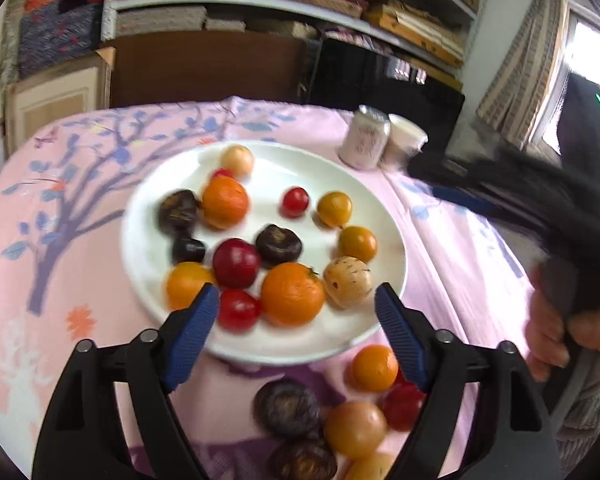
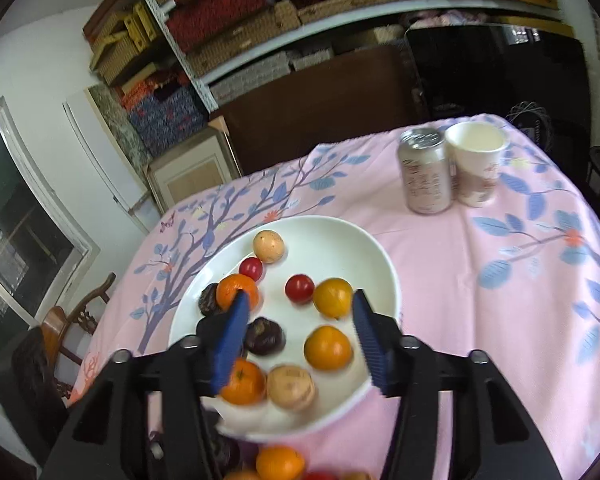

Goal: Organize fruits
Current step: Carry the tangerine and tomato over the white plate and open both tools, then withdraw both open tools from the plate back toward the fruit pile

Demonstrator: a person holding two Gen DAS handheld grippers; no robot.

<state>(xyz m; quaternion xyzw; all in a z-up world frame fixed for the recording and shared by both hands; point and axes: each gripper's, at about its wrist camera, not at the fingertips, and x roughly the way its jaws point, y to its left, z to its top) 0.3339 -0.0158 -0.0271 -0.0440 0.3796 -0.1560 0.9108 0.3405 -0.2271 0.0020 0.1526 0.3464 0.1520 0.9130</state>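
Observation:
A white plate (image 1: pixel 148 240) on the pink cloth holds several small fruits: oranges (image 1: pixel 293 294), red tomatoes (image 1: pixel 236 263), yellow ones (image 1: pixel 334 209), dark chestnut-like ones (image 1: pixel 278 243) and tan ones (image 1: pixel 348 282). More fruits lie on the cloth in front of the plate, among them an orange (image 1: pixel 374 368) and a dark one (image 1: pixel 287 408). My left gripper (image 1: pixel 298 302) is open and empty above the plate's near side. My right gripper (image 2: pixel 300 308) is open and empty above the plate (image 2: pixel 340 236); a yellow fruit (image 2: pixel 327 348) lies between its fingers.
A drink can (image 1: pixel 365 138) and a white paper cup (image 1: pixel 406 138) stand at the back right of the table; both also show in the right wrist view, can (image 2: pixel 426 170) and cup (image 2: pixel 476 162). Shelves with boxes stand behind. A wooden chair (image 2: pixel 68 328) stands left.

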